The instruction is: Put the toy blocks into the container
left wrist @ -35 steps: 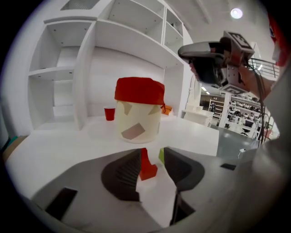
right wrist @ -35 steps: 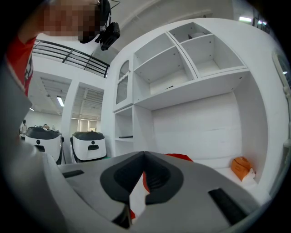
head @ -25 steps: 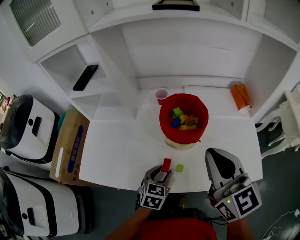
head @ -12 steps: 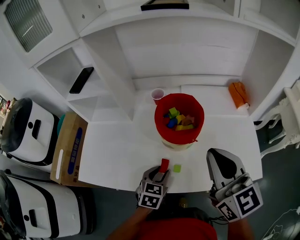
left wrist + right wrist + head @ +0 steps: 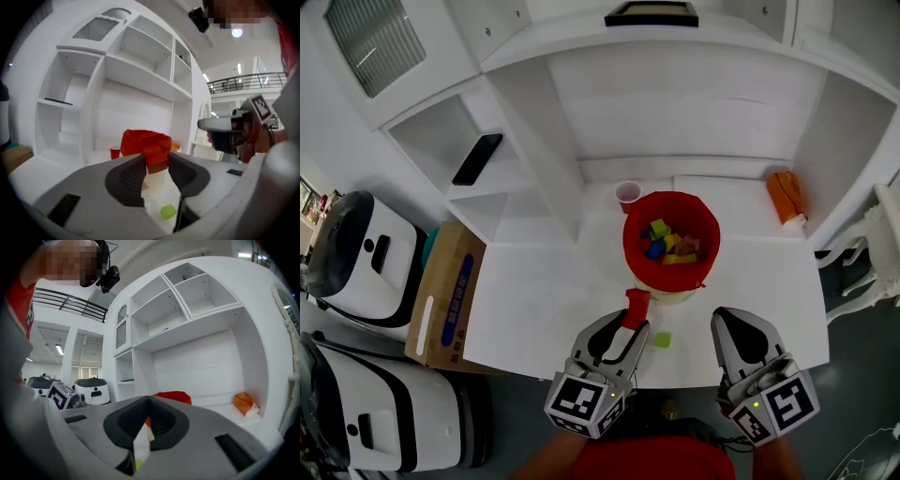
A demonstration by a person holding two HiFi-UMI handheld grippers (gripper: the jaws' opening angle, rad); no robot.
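My left gripper (image 5: pixel 631 323) is shut on a red block (image 5: pixel 635 307) and holds it up off the white table (image 5: pixel 534 309), just in front of the red bucket (image 5: pixel 630 246). In the left gripper view both pads clamp the red block (image 5: pixel 157 152), with the bucket (image 5: pixel 136 139) behind it. Several colored blocks lie inside the bucket. A small green block (image 5: pixel 662 339) rests on the table between the two grippers and shows below the left jaws (image 5: pixel 168 212). My right gripper (image 5: pixel 734 321) is shut and empty at the table's front right.
A pink cup (image 5: pixel 627 192) stands behind the bucket. An orange object (image 5: pixel 785 197) lies at the back right. A black phone (image 5: pixel 476 157) sits on a left shelf. A cardboard box (image 5: pixel 441 295) and white machines (image 5: pixel 356 258) stand left of the table.
The left gripper has risen with the red block in its jaws and carried it a little toward the bucket. The right gripper stays put.
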